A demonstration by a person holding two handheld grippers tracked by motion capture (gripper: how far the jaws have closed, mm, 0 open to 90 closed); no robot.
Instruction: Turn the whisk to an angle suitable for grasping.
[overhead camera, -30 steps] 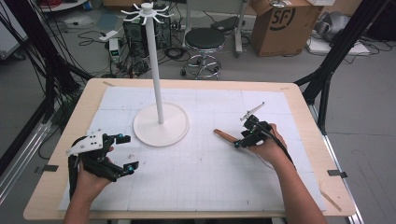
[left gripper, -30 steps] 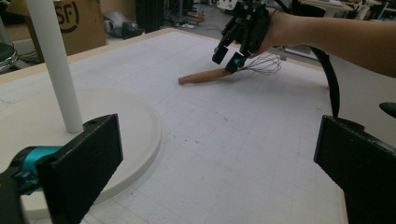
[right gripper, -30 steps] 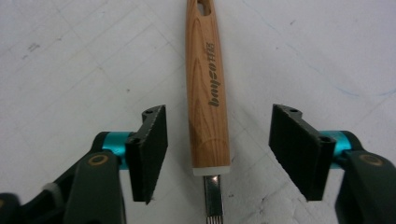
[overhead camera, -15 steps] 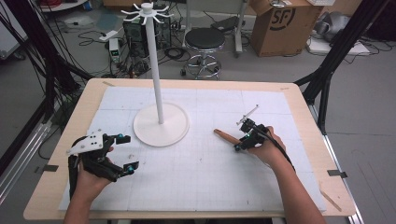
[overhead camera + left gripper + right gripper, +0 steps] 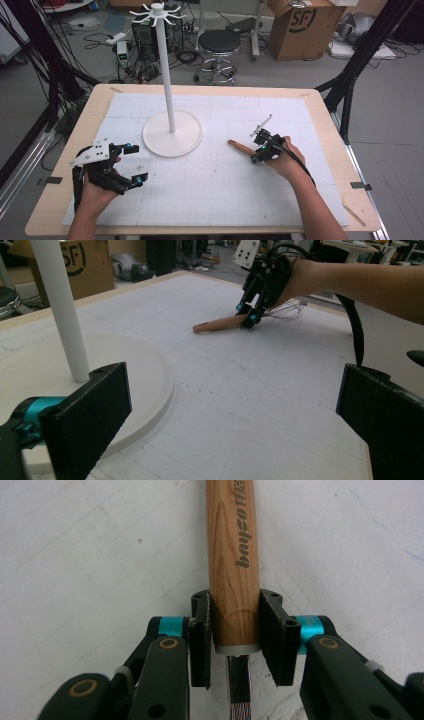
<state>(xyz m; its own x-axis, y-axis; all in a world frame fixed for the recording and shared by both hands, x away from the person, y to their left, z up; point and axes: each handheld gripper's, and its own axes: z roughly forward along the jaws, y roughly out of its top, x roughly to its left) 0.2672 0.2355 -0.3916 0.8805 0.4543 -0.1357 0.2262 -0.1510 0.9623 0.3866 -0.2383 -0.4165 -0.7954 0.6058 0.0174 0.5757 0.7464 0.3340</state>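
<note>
A whisk lies on the white mat right of centre, its wooden handle [image 5: 239,146] pointing left toward the stand. My right gripper [image 5: 258,152] is shut on that handle near the metal collar. In the right gripper view both pads [image 5: 200,630] press the sides of the handle [image 5: 232,555]. In the left gripper view the whisk's wires [image 5: 289,310] show behind the right gripper [image 5: 248,315]. My left gripper [image 5: 138,162] rests at the front left, open, with nothing between its jaws [image 5: 230,415]. A white stand with a round base [image 5: 186,142] and a tall pole [image 5: 165,75] is just beyond it.
The stand's base [image 5: 145,370] lies close to the left jaw of the left gripper. The pole carries a ring of hooks [image 5: 157,10] at its top. A thin wooden strip [image 5: 352,210] lies near the table's front right corner. Behind the table are a stool [image 5: 219,42] and a cardboard box [image 5: 300,25].
The right gripper has settled slightly down and left on the whisk handle. The left gripper has stayed where it was.
</note>
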